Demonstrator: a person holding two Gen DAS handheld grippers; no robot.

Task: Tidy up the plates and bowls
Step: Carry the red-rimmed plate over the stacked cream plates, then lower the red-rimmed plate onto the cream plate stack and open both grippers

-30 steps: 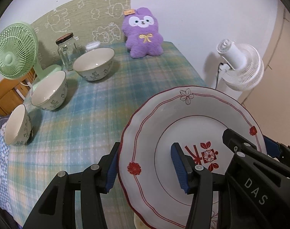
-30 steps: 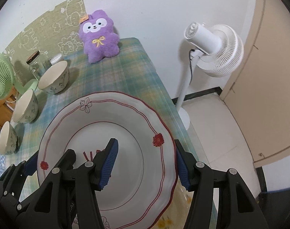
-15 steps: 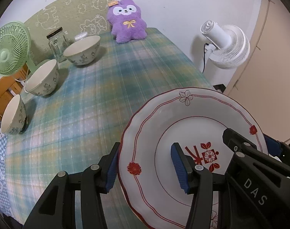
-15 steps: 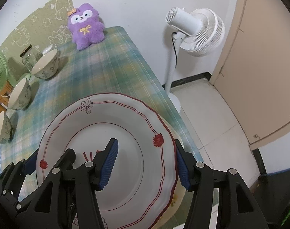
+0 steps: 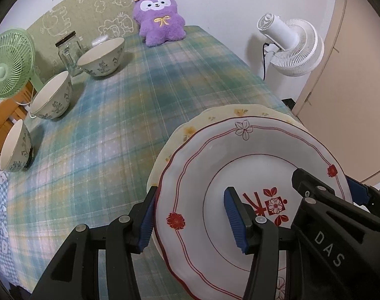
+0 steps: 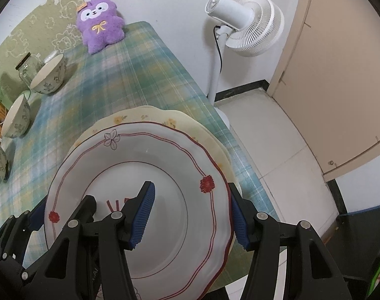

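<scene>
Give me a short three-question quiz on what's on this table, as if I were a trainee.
1. How many bowls stand along the table's left edge?
2. True or false: the red-trimmed plate is over a yellow-flowered plate.
3. Which toy sits at the far end: (a) green frog, (b) purple plush, (c) brown bear?

Key:
1. Three: far bowl, middle bowl, near bowl.
2. True; the left gripper and right gripper each straddle its rim.
3. b
</scene>
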